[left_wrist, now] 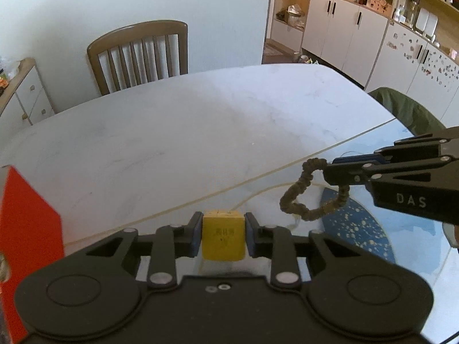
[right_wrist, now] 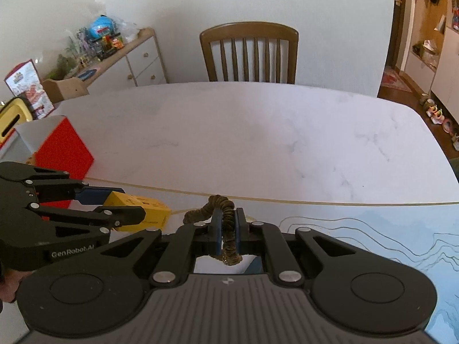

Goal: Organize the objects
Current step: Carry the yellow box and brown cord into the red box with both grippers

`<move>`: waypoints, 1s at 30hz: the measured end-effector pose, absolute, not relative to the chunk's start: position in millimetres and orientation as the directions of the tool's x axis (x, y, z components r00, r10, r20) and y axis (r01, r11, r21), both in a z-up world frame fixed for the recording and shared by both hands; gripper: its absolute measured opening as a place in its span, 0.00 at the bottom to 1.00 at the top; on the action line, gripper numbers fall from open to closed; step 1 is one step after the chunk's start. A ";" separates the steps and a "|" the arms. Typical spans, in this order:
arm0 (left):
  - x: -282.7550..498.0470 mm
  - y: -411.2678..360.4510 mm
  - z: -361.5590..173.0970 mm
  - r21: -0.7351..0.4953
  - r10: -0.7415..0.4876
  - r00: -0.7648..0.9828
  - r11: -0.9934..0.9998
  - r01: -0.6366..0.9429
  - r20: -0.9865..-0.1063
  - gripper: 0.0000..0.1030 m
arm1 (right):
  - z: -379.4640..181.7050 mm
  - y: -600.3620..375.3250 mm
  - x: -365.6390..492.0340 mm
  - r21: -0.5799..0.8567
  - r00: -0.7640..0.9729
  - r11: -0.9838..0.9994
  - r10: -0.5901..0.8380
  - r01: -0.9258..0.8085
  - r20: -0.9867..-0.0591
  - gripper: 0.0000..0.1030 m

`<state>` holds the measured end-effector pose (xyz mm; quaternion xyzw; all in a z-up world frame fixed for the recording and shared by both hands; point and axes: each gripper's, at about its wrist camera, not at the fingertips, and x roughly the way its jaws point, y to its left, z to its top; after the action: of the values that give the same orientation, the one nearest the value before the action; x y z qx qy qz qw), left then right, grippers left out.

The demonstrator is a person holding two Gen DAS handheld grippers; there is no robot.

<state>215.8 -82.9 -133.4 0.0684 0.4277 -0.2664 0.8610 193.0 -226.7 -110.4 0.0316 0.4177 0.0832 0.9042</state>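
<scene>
A white marble table (right_wrist: 258,132) fills both views, with a chair (right_wrist: 249,53) at its far edge and a clear mat (right_wrist: 373,243) printed with blue contour lines covering its near part. At the left of the table stands an open red box (right_wrist: 64,149); in the left wrist view its red wall (left_wrist: 25,215) rises just left of the left gripper.

The left gripper (left_wrist: 223,236) holds a yellow block (left_wrist: 223,238), its jaws pressed against the block's two sides, and the block appears to be lifted a little above the mat. The right gripper (right_wrist: 226,229) is near it on the right, jaws pinching a brown fabric loop (right_wrist: 228,229), something like a hair tie. In the left wrist view the loop (left_wrist: 307,197) hangs slack from the right gripper's fingertips, its lower curve over a dark blue speckled patch (left_wrist: 358,229) on the mat; whether it touches the mat I cannot tell.

Both task things are thus in hand, near the front of the table, and the red box looks the likely place for them.

Risks, as I judge them: the grippers are close together, so moving both toward the box at once could knock one against the other. The block is gripped on smooth faces and could slip or twist if bumped on the box wall. The loop is limp and held by only a short stretch; it could snag on the box rim or cling to a pad on release.
</scene>
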 end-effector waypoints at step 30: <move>161.4 70.6 -39.9 -0.176 -0.424 0.631 0.891 0.418 -0.650 0.27 | 1.4 -111.2 126.4 0.124 0.722 0.954 0.289 -0.274 -0.629 0.08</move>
<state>161.4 70.6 -39.9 -0.0044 0.3610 -0.2331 0.9030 126.4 -111.2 1.4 0.0110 0.3408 0.1517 0.9277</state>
